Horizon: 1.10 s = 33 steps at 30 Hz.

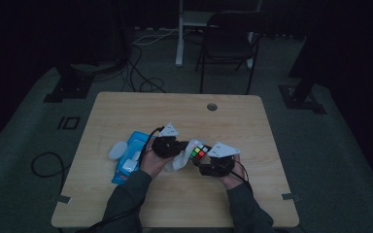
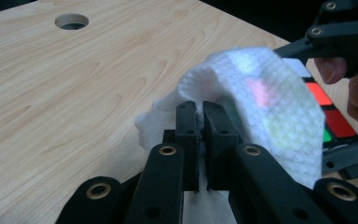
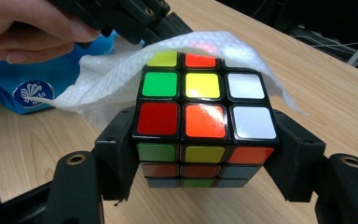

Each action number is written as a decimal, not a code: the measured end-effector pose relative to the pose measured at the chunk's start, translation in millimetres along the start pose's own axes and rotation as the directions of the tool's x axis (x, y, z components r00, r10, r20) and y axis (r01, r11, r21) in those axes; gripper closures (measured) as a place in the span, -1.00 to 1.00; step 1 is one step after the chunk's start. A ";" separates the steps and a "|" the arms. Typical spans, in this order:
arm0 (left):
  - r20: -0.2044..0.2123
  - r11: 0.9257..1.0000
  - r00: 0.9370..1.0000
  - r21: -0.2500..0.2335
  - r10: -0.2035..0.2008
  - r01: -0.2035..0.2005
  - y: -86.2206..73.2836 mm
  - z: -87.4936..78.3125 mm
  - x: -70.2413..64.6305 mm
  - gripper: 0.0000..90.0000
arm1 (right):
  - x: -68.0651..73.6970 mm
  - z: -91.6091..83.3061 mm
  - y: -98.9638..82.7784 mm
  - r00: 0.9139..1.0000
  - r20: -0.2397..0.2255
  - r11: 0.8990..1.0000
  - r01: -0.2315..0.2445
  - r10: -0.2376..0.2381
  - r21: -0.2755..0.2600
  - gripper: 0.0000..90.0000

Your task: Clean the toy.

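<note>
A scrambled colour cube (image 1: 199, 153) (image 3: 205, 116) is held just above the wooden table (image 1: 175, 109), and my right gripper (image 1: 203, 160) (image 3: 205, 156) is shut on its two sides. My left gripper (image 1: 182, 149) (image 2: 199, 109) is shut on a white wet wipe (image 1: 178, 161) (image 2: 261, 107). The wipe (image 3: 112, 79) drapes over the cube's far top edge. In the left gripper view the cube's red and green stickers (image 2: 328, 112) show behind the wipe, between the right gripper's jaws. The hand holding the left gripper (image 3: 28, 28) shows at the top left of the right gripper view.
A blue pack of wipes (image 1: 128, 162) (image 3: 28, 84) lies on the table to the left of my hands, with a white oval lid (image 1: 117, 149) beside it. A cable hole (image 1: 211, 107) (image 2: 71, 21) is near the table's far edge. A chair (image 1: 228, 43) stands beyond the table.
</note>
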State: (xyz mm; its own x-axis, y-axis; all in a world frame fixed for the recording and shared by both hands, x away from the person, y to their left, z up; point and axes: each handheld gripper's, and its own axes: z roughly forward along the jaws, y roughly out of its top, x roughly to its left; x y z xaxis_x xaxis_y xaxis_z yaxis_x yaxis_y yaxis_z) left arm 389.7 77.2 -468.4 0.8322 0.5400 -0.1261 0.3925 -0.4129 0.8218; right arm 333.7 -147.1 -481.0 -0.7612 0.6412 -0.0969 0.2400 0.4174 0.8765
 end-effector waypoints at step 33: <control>0.007 1.000 1.000 0.013 0.013 -0.013 2.6 -0.8 -0.1 0.92 | -1.4 -0.1 -0.2 0.998 -0.047 1.000 -0.031 0.030 -0.004 -0.24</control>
State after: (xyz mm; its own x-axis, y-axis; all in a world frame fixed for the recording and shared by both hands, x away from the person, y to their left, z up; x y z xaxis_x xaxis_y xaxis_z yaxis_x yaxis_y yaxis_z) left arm 390.2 76.6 -465.8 0.8399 0.5295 -0.1192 0.3867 -0.4296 0.8160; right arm 334.7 -148.2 -480.9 -0.7811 0.6225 -0.0480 0.2607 0.3951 0.8809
